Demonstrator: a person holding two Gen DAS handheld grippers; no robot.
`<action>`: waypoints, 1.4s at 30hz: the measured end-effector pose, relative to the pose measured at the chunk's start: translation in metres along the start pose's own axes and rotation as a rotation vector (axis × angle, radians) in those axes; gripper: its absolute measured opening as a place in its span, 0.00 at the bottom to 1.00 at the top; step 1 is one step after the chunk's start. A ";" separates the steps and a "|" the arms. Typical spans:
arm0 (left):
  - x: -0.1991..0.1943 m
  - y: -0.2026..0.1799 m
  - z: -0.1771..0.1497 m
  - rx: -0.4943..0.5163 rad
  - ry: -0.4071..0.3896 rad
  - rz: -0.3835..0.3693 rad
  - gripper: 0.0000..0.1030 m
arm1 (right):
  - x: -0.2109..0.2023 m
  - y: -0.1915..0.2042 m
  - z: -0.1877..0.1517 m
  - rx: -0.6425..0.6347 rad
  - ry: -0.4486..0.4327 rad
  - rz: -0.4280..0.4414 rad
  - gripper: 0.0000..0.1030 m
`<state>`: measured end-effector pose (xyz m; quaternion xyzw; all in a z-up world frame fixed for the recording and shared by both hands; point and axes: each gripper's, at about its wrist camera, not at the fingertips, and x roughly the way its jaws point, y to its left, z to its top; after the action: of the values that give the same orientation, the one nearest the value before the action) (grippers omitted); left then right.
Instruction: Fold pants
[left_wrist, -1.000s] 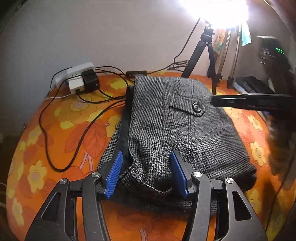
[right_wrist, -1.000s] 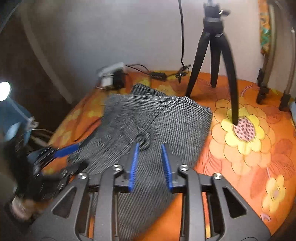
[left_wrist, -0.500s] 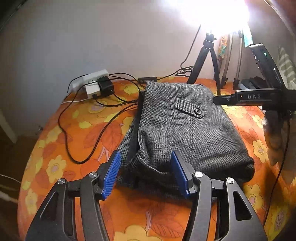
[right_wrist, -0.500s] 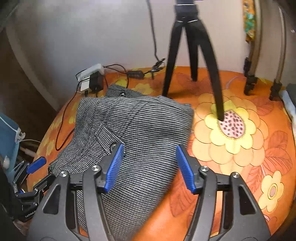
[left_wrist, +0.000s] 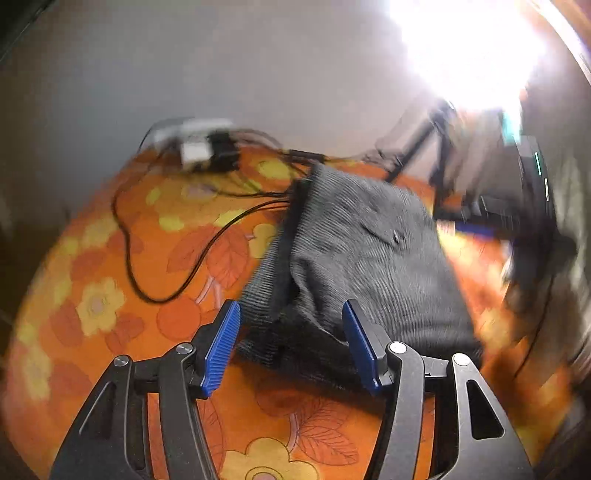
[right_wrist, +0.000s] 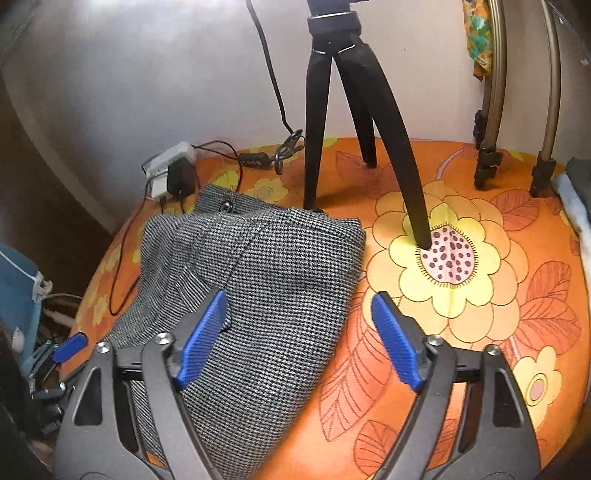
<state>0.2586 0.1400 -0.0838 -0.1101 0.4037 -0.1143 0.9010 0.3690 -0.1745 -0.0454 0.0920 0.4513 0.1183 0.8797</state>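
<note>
The grey houndstooth pants lie folded into a compact stack on the orange flowered table cover; they also show in the right wrist view. My left gripper is open and empty, its blue pads on either side of the stack's near corner, just above the cloth. My right gripper is open wide and empty above the stack's right edge. The left gripper's blue tip shows at the far left of the right wrist view. The left wrist view is motion-blurred.
A black tripod stands on the table right behind the pants. A white power strip with a black adapter and black cables lie at the back left. Two lamp-stand legs stand at the back right.
My right gripper opened, let go of the pants and drew back to their right edge. My left gripper stayed open and is moving; its view is now blurred.
</note>
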 end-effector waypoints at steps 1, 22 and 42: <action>-0.003 0.013 0.004 -0.059 0.002 -0.022 0.55 | -0.001 -0.001 0.000 0.011 -0.009 0.003 0.87; 0.033 0.025 -0.013 -0.303 0.205 -0.141 0.64 | 0.026 -0.031 0.000 0.235 0.118 0.115 0.88; 0.039 0.024 -0.017 -0.402 0.192 -0.166 0.73 | 0.059 -0.038 0.009 0.318 0.076 0.186 0.88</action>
<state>0.2737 0.1493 -0.1288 -0.3090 0.4919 -0.1154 0.8057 0.4146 -0.1944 -0.0960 0.2668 0.4868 0.1296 0.8216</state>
